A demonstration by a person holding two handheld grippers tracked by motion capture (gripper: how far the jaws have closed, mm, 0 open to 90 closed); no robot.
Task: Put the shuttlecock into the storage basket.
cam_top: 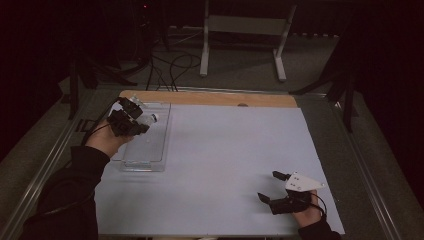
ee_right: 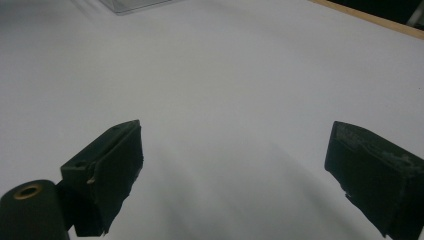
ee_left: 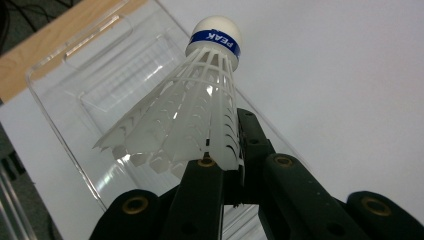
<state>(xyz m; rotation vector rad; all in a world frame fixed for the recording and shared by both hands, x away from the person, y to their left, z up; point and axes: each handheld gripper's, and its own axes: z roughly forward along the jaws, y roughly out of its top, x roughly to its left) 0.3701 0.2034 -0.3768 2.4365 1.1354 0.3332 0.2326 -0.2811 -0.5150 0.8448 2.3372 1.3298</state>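
Observation:
A white plastic shuttlecock (ee_left: 200,105) with a blue band marked PEAK under its cork tip is pinched by its skirt in my left gripper (ee_left: 231,167). In the high view that left gripper (cam_top: 134,119) hovers over the far end of a clear plastic tray (cam_top: 155,150), with the shuttlecock (cam_top: 149,119) pointing right. The tray (ee_left: 60,80) lies below and behind the shuttlecock. My right gripper (cam_top: 274,186) rests low at the near right of the white mat, jaws wide apart. Between its two black fingertips (ee_right: 117,155) there is only bare mat.
A white mat (cam_top: 225,150) covers the table, with a wooden strip (cam_top: 210,98) along its far edge. Cables and a white metal stand (cam_top: 245,30) sit on the floor beyond. A corner of the tray (ee_right: 132,5) shows at the top of the right gripper view.

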